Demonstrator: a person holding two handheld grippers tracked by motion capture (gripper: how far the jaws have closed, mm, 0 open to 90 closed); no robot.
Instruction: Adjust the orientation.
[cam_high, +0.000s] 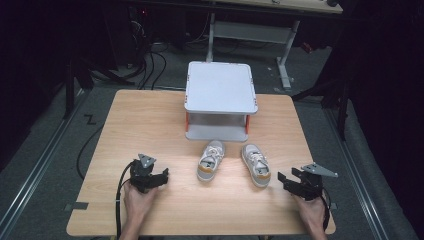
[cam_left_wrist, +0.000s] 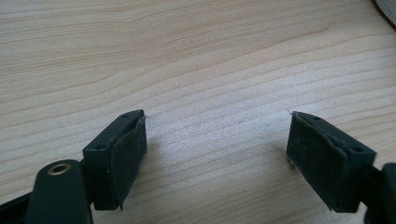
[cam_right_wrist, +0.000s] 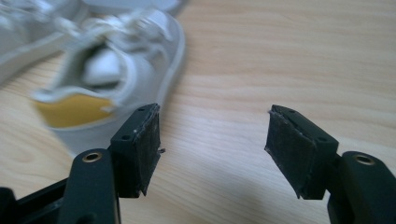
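Two small white sneakers with tan heels stand side by side on the wooden table, the left shoe (cam_high: 210, 160) and the right shoe (cam_high: 256, 164), toes toward a grey two-level shelf (cam_high: 220, 87). My left gripper (cam_high: 161, 176) rests low at the table's front left, open, with bare wood between its jaws (cam_left_wrist: 217, 140). My right gripper (cam_high: 285, 181) sits at the front right, open, just right of the right shoe. In the right gripper view that shoe's tan heel (cam_right_wrist: 74, 109) lies just beyond the left jaw, and nothing is between the jaws (cam_right_wrist: 212, 140).
The shelf's top plate and lower level are bare. The table's front edge (cam_high: 200, 232) runs just below my hands. Dark floor, cables and a desk frame (cam_high: 285, 45) lie beyond the far edge.
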